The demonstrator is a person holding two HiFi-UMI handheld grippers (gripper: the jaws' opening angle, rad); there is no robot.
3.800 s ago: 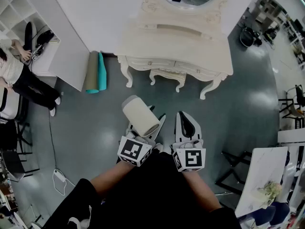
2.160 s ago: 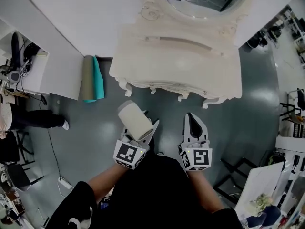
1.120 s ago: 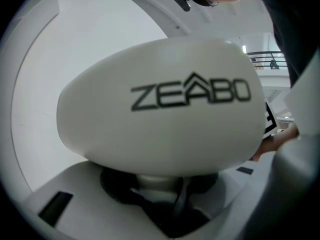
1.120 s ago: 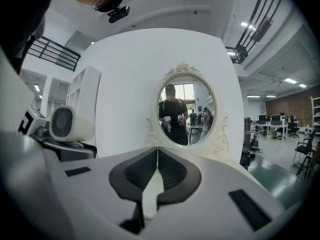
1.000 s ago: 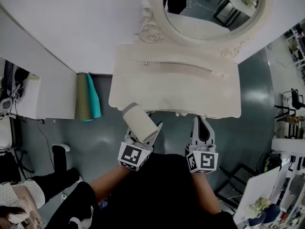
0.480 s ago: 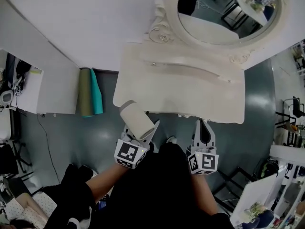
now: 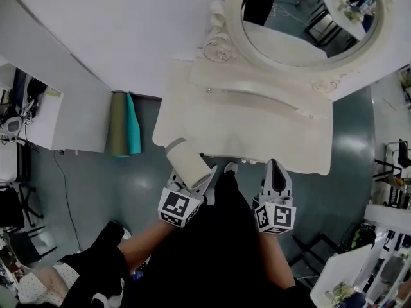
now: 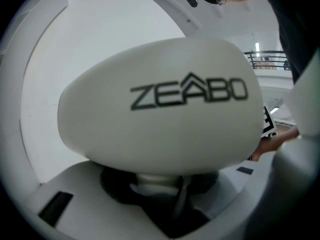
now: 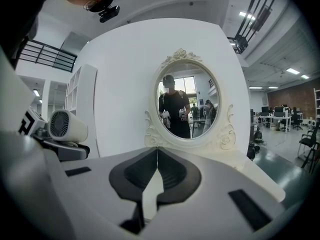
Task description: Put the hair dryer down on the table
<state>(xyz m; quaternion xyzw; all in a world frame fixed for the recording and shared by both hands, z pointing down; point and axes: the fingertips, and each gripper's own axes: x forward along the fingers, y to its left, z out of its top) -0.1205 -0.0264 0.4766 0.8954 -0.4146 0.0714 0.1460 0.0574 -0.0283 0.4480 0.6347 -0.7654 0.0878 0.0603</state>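
The cream hair dryer [image 7: 187, 162] stands barrel-up in my left gripper [image 7: 191, 178], which is shut on its handle. In the left gripper view its body [image 8: 160, 119], marked ZEABO, fills the frame and the handle [image 8: 156, 180] sits between the jaws. It hangs at the front left corner of the cream dressing table [image 7: 250, 124]. My right gripper [image 7: 275, 179] is just before the table's front edge, shut with nothing in it; its pads [image 9: 172, 171] meet at the tips. The right gripper [image 9: 157, 151] faces the oval mirror [image 9: 187, 104], with the dryer [image 9: 67, 126] at its left.
The oval mirror [image 7: 302, 11] rises at the back of the tabletop. Rolled green and teal mats [image 7: 122, 124] lean by the wall left of the table. A white shelf unit [image 7: 35, 111] stands further left. A person [image 7: 38, 281] crouches at the lower left.
I have come closer to the dressing table; both grippers now sit at its front edge, the dryer over its left corner. The person at the lower left has shifted.
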